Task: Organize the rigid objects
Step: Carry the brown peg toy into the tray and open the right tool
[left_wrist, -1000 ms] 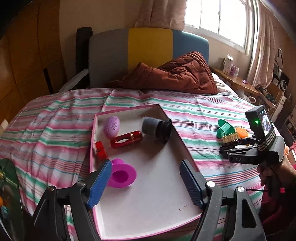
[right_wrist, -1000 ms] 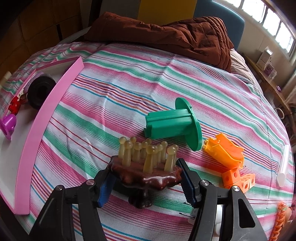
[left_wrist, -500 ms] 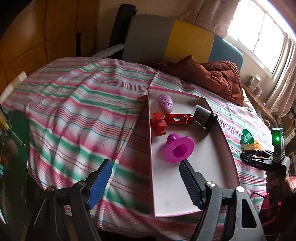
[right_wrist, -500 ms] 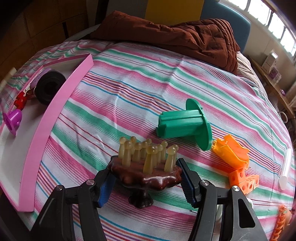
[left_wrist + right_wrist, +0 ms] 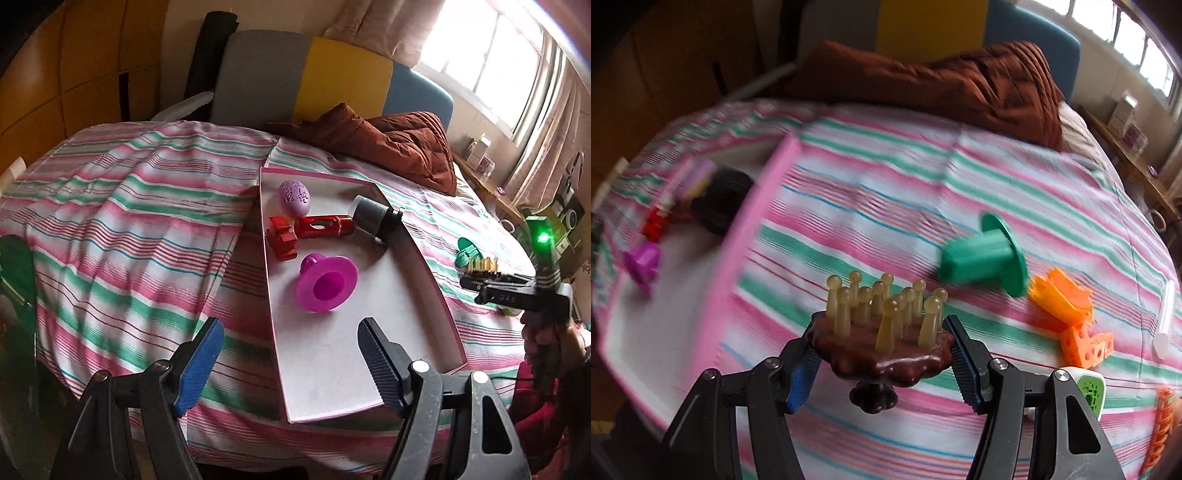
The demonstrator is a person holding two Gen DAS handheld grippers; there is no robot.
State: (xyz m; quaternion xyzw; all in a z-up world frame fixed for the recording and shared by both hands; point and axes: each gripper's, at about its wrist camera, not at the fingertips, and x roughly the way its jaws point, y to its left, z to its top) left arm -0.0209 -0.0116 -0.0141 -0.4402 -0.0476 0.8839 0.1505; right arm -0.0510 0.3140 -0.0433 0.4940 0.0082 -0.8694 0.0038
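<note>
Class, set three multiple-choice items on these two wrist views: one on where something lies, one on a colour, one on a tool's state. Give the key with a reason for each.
1. Where does the green flanged piece lie?
A. in the tray
B. on the striped bedcover
C. on the brown quilt

2. What colour is the funnel-shaped piece in the pink-rimmed tray?
A. magenta
B. orange
C. green

3. What is the right tool doing?
A. standing open and empty
B. gripping the orange blocks
C. gripping the brown pegged massager

Key: 1 B, stripes show all around it, outside the tray. 2 A, it is bright magenta against the white floor. 3 C, both pads press the massager's brown rim.
</note>
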